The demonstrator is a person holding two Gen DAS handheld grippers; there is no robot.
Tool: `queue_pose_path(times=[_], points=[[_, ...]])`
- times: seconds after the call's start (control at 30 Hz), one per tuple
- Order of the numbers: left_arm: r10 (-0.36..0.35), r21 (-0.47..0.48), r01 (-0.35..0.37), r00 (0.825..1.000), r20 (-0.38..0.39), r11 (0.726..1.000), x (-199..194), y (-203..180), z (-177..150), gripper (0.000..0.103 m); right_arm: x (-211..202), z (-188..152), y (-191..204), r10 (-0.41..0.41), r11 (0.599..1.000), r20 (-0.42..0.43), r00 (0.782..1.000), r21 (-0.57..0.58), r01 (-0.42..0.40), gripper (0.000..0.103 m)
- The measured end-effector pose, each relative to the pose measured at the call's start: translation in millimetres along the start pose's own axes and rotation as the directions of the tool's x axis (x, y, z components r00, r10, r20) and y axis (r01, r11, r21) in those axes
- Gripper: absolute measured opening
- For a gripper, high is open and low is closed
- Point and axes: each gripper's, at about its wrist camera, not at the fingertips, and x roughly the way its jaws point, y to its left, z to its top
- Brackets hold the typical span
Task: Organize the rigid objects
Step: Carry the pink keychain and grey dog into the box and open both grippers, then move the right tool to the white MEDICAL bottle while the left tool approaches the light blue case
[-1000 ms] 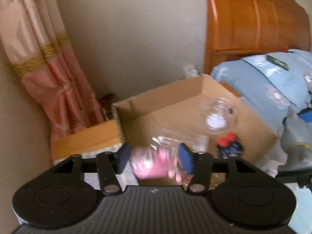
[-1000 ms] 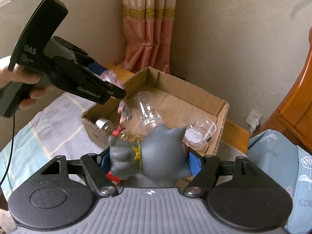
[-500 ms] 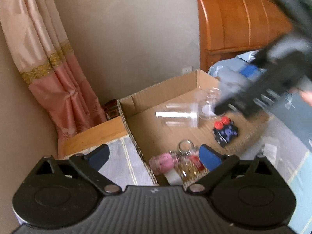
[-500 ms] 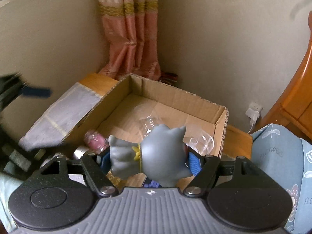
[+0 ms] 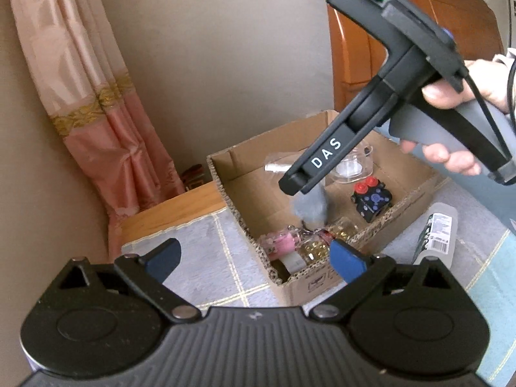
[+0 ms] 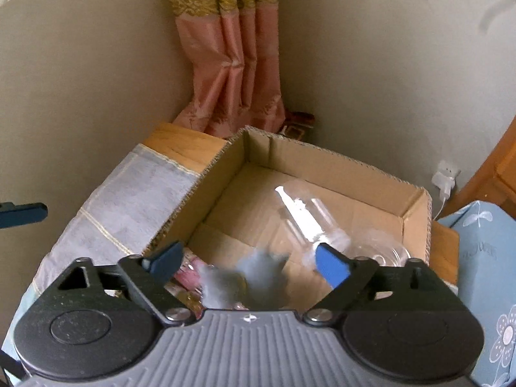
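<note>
An open cardboard box (image 5: 232,193) (image 6: 354,167) stands on a covered table. My right gripper (image 6: 248,259) is open above the box; the grey toy figure (image 6: 245,277) (image 5: 311,204) is blurred, falling free just below its jaws. My left gripper (image 5: 254,256) is open and empty, held back from the box's near corner. In the box lie a pink keychain bottle (image 5: 280,243), a golden bottle (image 5: 317,248), a black toy with red knobs (image 5: 371,196), and clear plastic containers (image 6: 309,222) (image 5: 351,164).
A clear labelled bottle (image 5: 438,235) lies on the grey checked cloth (image 5: 209,258) right of the box. A pink curtain (image 6: 232,64) hangs in the corner. A wooden headboard (image 5: 361,48) and blue bedding (image 6: 483,258) are to the right.
My right gripper moved over the box, opened and let go of the grey toy, which now drops. My left gripper earlier released the pink bottle into the box and pulled back.
</note>
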Motion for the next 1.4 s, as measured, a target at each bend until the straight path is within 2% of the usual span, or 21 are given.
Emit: queue_pose_path(times=[0.2, 0.53, 0.67, 0.77, 1.07, 1.13, 1.23, 1.4], points=[[0.009, -0.006, -0.009, 1.0, 0.002, 1.0, -3, -3, -8, 0.102, -11, -7, 1, -0.009, 1.0, 0.009, 1.0, -0.01, 0.009, 0.103], [0.001, -0.032, 0.0, 1.0, 0.031, 0.999, -11, -15, -15, 0.102, -25, -28, -9, -0.028, 0.998, 0.004, 1.0, 0.048, 0.027, 0.103], [0.025, -0.071, -0.025, 1.0, -0.001, 0.997, -15, -23, -19, 0.102, -32, -46, -12, -0.038, 0.997, 0.023, 0.999, 0.063, 0.037, 0.103], [0.016, -0.124, -0.019, 1.0, -0.025, 0.992, -17, -26, -26, 0.102, -39, -63, -15, -0.029, 0.996, 0.035, 0.999, 0.089, 0.026, 0.103], [0.104, -0.2, -0.11, 0.994, -0.039, 0.974, -27, -42, -46, 0.102, -57, -111, -37, -0.199, 0.969, 0.0, 0.98, 0.149, 0.196, 0.103], [0.12, -0.228, -0.124, 0.992, -0.032, 0.966, -31, -44, -52, 0.102, -56, -125, -43, -0.194, 0.967, -0.011, 0.981, 0.165, 0.194, 0.103], [0.105, -0.251, -0.112, 0.994, -0.041, 0.961, -33, -45, -57, 0.102, -47, -140, -53, -0.181, 0.964, -0.025, 0.983, 0.195, 0.182, 0.103], [0.092, -0.252, -0.099, 0.995, -0.04, 0.963, -34, -51, -58, 0.102, -32, -146, -57, -0.166, 0.958, -0.021, 0.986, 0.235, 0.166, 0.103]])
